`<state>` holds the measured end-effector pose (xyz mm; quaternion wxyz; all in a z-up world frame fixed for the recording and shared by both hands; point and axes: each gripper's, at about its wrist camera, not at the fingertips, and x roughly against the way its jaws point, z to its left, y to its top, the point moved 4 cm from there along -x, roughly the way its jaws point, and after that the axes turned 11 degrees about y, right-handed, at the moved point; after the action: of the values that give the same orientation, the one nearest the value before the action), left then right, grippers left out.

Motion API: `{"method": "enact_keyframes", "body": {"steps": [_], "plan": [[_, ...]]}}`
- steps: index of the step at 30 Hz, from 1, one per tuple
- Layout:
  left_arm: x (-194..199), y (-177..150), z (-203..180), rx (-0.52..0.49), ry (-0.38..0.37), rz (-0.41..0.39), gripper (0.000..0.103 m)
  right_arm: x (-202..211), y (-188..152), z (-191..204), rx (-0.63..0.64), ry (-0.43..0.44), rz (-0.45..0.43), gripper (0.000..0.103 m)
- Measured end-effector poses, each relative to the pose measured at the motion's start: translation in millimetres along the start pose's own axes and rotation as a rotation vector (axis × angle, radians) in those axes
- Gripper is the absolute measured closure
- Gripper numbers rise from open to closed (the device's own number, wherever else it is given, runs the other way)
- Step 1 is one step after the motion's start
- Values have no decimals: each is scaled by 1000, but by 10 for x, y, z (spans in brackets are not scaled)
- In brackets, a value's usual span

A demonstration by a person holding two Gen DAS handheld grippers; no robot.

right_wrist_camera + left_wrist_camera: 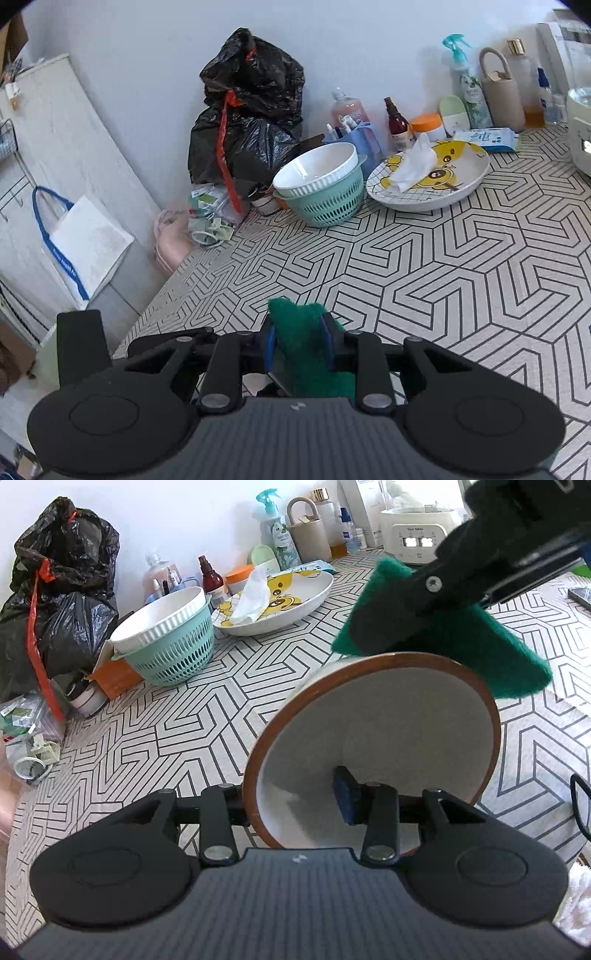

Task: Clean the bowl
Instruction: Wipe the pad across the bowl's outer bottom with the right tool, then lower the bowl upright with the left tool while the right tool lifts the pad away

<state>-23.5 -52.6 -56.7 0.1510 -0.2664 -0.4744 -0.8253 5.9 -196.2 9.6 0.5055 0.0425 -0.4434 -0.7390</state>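
My left gripper (295, 805) is shut on the rim of a white bowl with a brown rim (388, 738), held tilted on its side above the table, its inside facing the camera. One blue pad (345, 799) shows inside the bowl; the other finger is behind the wall. My right gripper (373, 627) comes in from the upper right, shut on a green scouring pad (517, 657) that sits at the bowl's top rim. In the right wrist view the green pad (299, 339) is clamped between the blue pads of my right gripper (301, 343); the bowl is out of that view.
The table has a geometric-patterned cloth (443, 277). At the back stand a teal colander with a white bowl (170, 642), a cartoon plate with a tissue (280, 602), a black rubbish bag (55, 590), bottles (275, 528) and a white appliance (417, 531).
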Motion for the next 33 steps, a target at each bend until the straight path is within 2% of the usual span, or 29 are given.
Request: {"method": "enact_keyframes", "body": {"steps": [8, 10, 14, 19, 25, 30, 33], "plan": [[28, 82, 8, -6, -11, -20, 63, 78, -22, -126, -33, -17, -36, 77], [8, 102, 36, 13, -28, -8, 63, 88, -29, -146, -37, -20, -43, 81], [-30, 127, 76, 39, -62, 8, 61, 77, -45, -153, -32, -21, -49, 81], [-94, 123, 64, 39, -41, 39, 60, 63, -65, -162, -26, -22, -57, 81], [-177, 121, 119, 88, -66, 78, 54, 46, -89, -172, -19, -24, -66, 81], [-209, 140, 177, 141, -95, 93, 54, 33, -109, -181, -13, -26, -74, 81], [-215, 135, 191, 151, -99, 96, 54, -45, -109, -153, 18, -66, -62, 81]]}}
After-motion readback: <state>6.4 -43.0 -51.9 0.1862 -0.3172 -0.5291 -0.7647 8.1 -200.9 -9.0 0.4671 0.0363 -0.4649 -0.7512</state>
